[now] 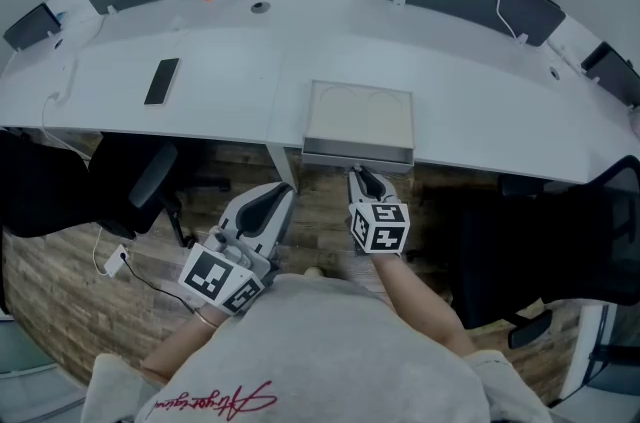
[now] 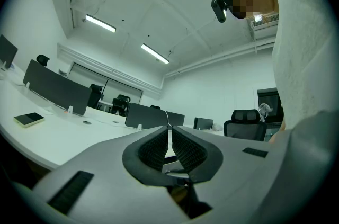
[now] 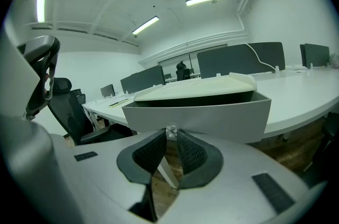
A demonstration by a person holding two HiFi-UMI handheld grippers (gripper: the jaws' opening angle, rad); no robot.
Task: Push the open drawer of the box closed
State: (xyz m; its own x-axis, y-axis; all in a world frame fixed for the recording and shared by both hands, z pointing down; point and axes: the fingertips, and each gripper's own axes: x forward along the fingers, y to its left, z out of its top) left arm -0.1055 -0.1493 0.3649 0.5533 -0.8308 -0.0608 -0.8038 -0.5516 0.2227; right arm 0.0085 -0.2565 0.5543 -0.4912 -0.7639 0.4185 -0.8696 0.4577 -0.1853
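Cream flat rectangular box (image 1: 358,114) was seen at front edge of white curved desk (image 1: 240,61), w/ its grey open drawer (image 1: 357,155) pulled out past the desk edge. Drawer interior was shadowed in right gripper view, so contents couldn't be made out. Right gripper (image 1: 362,179) was held just in front of drawer, jaws clenched together, tips at small clear knob (image 3: 171,131) on drawer front. Whether knob was pinched couldn't be told. Left gripper (image 1: 280,198) was held beside the right one, apart from drawer, jaws clenched w/ nothing btwn them. Black flat phone (image 1: 162,80) was laid on desk, well left of box.
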